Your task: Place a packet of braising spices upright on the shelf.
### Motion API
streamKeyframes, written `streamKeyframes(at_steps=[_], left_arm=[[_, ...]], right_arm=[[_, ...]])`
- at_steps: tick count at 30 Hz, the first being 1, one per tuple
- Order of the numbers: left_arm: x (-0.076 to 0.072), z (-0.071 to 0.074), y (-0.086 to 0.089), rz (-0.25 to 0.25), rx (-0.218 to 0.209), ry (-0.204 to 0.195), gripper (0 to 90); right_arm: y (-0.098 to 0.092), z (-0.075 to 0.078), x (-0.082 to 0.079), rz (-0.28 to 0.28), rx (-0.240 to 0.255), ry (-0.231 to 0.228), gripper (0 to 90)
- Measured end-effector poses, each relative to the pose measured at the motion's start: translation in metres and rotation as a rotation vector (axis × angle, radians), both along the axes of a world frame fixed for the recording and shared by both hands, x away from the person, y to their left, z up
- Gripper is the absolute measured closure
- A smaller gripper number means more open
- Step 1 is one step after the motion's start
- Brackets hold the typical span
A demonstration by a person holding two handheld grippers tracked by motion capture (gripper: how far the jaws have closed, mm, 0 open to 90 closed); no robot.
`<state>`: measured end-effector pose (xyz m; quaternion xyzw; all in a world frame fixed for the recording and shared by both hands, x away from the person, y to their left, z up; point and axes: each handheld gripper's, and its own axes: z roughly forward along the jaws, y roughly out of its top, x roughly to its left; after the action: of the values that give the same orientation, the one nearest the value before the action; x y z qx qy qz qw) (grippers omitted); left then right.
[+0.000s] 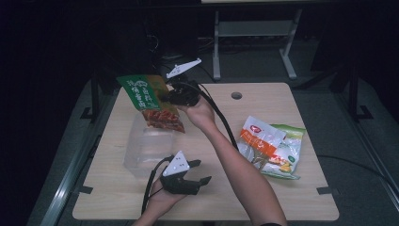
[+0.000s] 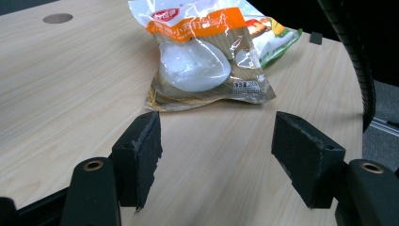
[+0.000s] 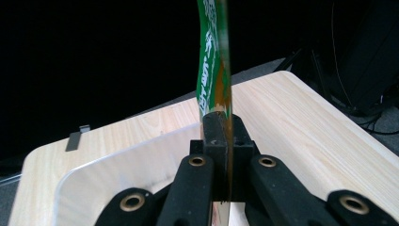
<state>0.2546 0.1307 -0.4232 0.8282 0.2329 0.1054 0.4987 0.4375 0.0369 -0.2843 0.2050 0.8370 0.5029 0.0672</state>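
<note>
Right gripper [image 1: 164, 96] fingers pinch a green snack bag [image 1: 149, 101] edge above a clear box [image 1: 148, 148]; left gripper [image 1: 201, 172] fingers spread wide, empty.

The tabletop [image 1: 263, 101] was pale wood-grain laminate, smooth with a soft sheen. On it stood a clear plastic box [image 1: 148, 148], glossy and see-through. Above the box, the green snack bag [image 1: 149, 100] looked like shiny printed plastic film. Right of the box, the orange-banded bag [image 2: 207, 56] was crinkled, glossy, clear film over something smooth and white. The left tongs [image 2: 216, 155] had matt black, rough-edged foam pads [image 2: 141, 150] and brass-coloured rivets.
</note>
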Motion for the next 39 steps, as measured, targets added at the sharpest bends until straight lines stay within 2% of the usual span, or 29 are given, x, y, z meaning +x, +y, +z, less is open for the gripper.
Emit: streamKeyframes(at_steps=[1,5,8,17,19,24,28,32,39], left_arm=[[0.0,0.0,0.0,0.004,-0.012,0.002,32.9],[0.0,0.0,0.001,0.003,-0.003,0.0,32.9],[0.0,0.0,0.001,0.007,-0.013,0.006,32.9],[0.0,-0.001,0.0,0.008,-0.018,0.014,32.8],[0.001,-0.001,0.001,0.004,-0.014,0.003,32.7],[0.001,-0.001,0.002,0.005,-0.011,0.003,32.6],[0.001,0.0,0.001,0.005,-0.017,0.004,32.6],[0.001,0.0,0.001,0.005,-0.015,0.004,32.6],[0.001,-0.001,-0.001,0.001,-0.013,0.004,32.6]], right_arm=[[0.003,-0.002,0.002,-0.003,0.008,0.016,89.8],[0.013,-0.013,0.009,-0.005,0.001,0.027,89.8],[0.019,-0.019,0.014,-0.006,0.012,0.046,89.8],[0.032,-0.036,0.024,-0.002,0.045,0.068,89.9],[0.033,-0.041,0.025,-0.005,0.047,0.077,89.9],[0.031,-0.051,0.028,-0.019,0.07,0.095,89.8],[0.03,-0.061,0.028,-0.022,0.043,0.096,89.7],[0.026,-0.065,0.03,-0.028,0.06,0.112,89.5],[0.019,-0.07,0.031,-0.036,0.03,0.112,89.2]])
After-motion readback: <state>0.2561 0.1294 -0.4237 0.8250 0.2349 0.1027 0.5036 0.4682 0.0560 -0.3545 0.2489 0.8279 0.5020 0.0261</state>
